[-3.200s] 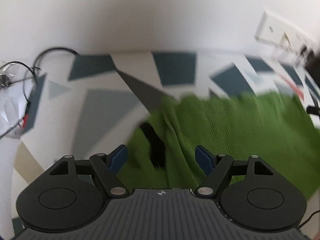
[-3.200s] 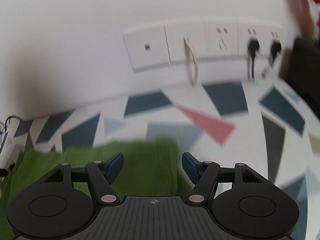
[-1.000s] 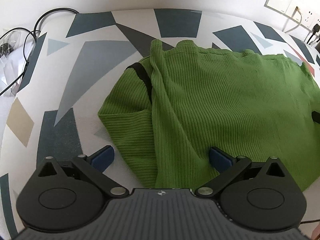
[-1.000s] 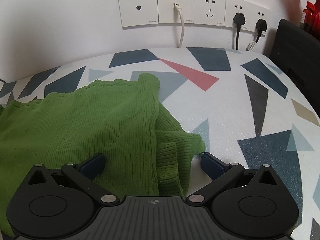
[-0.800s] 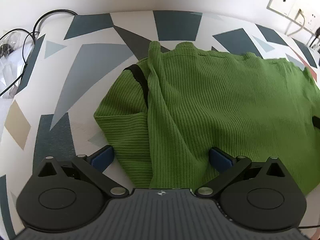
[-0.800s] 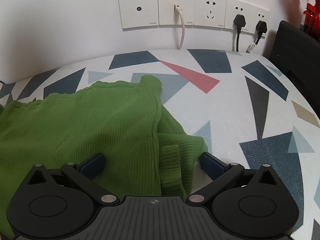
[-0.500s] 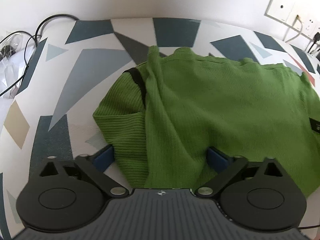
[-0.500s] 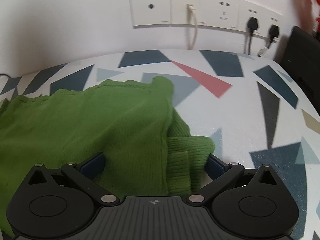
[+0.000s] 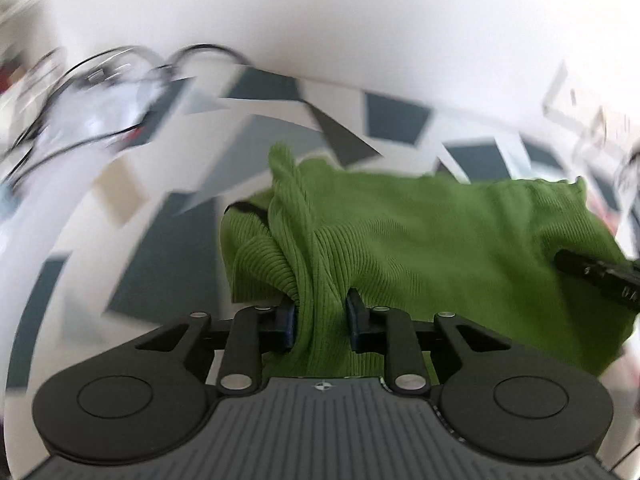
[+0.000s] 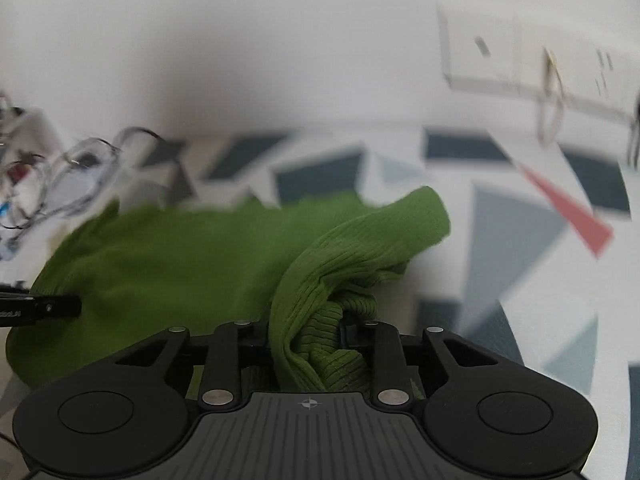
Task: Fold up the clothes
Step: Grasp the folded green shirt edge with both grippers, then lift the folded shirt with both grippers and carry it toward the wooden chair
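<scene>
A green ribbed sweater [image 9: 432, 236] lies on a table with a white, blue and grey triangle pattern [image 9: 168, 248]. My left gripper [image 9: 320, 320] is closing, its blue pads pinching a bunched fold at the sweater's near left edge and raising it. In the right wrist view the same sweater [image 10: 180, 264] spreads to the left, and my right gripper [image 10: 308, 334] is closing on a gathered ribbed fold at its near right edge, lifted off the table [image 10: 516, 248]. Each gripper's black tip shows at the edge of the other's view. Both views are blurred by motion.
Black cables and clear plastic [image 9: 92, 92] lie at the table's far left corner. White wall sockets [image 10: 520, 64] with a plugged cord sit on the wall behind the table's right side.
Both grippers went from wide open astride the sweater's near edge to pinched on folds of it. Both have since risen and swung, pulling the fabric up off the table.
</scene>
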Demonstrator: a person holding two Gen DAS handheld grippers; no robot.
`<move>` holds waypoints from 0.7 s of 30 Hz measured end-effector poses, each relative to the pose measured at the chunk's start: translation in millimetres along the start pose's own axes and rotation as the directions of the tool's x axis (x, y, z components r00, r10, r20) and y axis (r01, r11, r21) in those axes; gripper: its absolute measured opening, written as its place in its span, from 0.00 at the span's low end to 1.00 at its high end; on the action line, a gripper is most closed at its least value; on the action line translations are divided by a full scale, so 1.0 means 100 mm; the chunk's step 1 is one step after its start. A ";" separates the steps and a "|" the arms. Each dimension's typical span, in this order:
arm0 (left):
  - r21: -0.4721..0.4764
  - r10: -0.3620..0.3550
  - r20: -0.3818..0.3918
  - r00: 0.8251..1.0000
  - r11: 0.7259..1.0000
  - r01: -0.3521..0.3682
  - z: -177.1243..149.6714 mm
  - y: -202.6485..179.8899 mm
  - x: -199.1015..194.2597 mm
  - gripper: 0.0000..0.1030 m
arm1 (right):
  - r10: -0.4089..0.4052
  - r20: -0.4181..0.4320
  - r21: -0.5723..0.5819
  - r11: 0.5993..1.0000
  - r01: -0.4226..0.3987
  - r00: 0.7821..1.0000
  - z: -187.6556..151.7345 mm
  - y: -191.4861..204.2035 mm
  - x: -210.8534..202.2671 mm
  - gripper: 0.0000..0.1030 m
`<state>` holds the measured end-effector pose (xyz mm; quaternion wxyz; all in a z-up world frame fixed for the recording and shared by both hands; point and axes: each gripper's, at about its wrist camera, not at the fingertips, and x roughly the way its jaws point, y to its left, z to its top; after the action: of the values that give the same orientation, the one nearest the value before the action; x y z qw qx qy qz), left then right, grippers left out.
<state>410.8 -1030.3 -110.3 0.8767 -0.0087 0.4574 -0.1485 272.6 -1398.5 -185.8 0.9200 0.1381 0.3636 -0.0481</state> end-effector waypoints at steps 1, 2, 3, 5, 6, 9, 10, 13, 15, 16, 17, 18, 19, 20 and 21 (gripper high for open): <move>-0.028 0.008 0.022 1.000 1.000 -0.008 -0.04 0.11 -0.15 0.23 | 0.009 0.038 -0.026 1.000 -0.008 0.999 0.03 0.13 -0.08 0.24; -0.050 0.023 0.048 0.999 0.999 -0.021 -0.10 0.23 -0.32 0.23 | 0.029 0.066 -0.050 0.998 -0.026 0.997 0.07 0.25 -0.17 0.23; -0.075 0.041 0.076 0.996 0.997 -0.035 -0.18 0.36 -0.50 0.23 | 0.057 0.084 -0.067 0.996 -0.051 0.995 0.11 0.37 -0.25 0.23; -0.130 0.076 0.130 0.989 0.990 -0.059 -0.35 0.63 -0.89 0.23 | 0.108 0.113 -0.124 0.988 -0.094 0.988 0.17 0.69 -0.45 0.23; -0.163 0.099 0.154 0.983 0.984 -0.074 -0.46 0.78 -1.10 0.23 | 0.132 0.126 -0.160 0.981 -0.111 0.983 0.20 0.86 -0.55 0.23; -0.266 0.193 0.216 0.957 0.955 -0.133 -0.88 1.25 -1.75 0.23 | 0.217 0.148 -0.280 0.945 -0.170 0.965 0.21 1.43 -0.83 0.23; -0.304 0.229 0.226 0.947 0.940 -0.155 -1.03 1.39 -1.95 0.23 | 0.250 0.151 -0.322 0.927 -0.192 0.956 0.20 1.64 -0.92 0.23; -0.421 0.338 0.231 0.912 0.880 -0.220 -1.55 1.80 -2.54 0.23 | 0.359 0.129 -0.415 0.866 -0.278 0.925 0.12 2.31 -1.11 0.23; -0.495 0.417 0.209 0.884 0.825 -0.272 -1.91 2.02 -2.90 0.23 | 0.442 0.086 -0.467 0.809 -0.355 0.893 0.03 2.81 -1.20 0.23; -0.532 0.458 0.194 0.867 0.792 -0.300 -2.09 2.13 -3.08 0.23 | 0.484 0.059 -0.492 0.775 -0.396 0.873 -0.02 3.07 -1.24 0.23; -0.569 0.499 0.175 0.849 0.755 -0.327 -2.28 2.22 -3.24 0.23 | 0.524 0.031 -0.515 0.738 -0.435 0.851 -0.07 3.32 -1.28 0.23; -0.610 0.538 0.153 0.829 0.711 -0.349 -2.46 2.32 -3.40 0.23 | 0.561 0.001 -0.539 0.697 -0.473 0.827 -0.12 3.59 -1.33 0.23; -0.646 0.570 0.132 0.811 0.670 -0.366 -2.63 2.41 -3.55 0.23 | 0.597 -0.033 -0.564 0.651 -0.508 0.802 -0.19 3.85 -1.37 0.23; -0.679 0.601 0.109 0.792 0.627 -0.382 -2.80 2.48 -3.70 0.23 | 0.629 -0.068 -0.587 0.602 -0.541 0.774 -0.26 4.11 -1.41 0.23; -0.710 0.631 0.086 0.771 0.582 -0.397 -2.95 2.55 -3.84 0.23 | 0.658 -0.105 -0.605 0.553 -0.573 0.746 -0.34 4.37 -1.45 0.23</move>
<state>31.7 -648.4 -13.4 0.8829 -0.2047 0.3078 0.2895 226.2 -972.5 -15.1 0.8934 -0.0468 0.2248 0.3862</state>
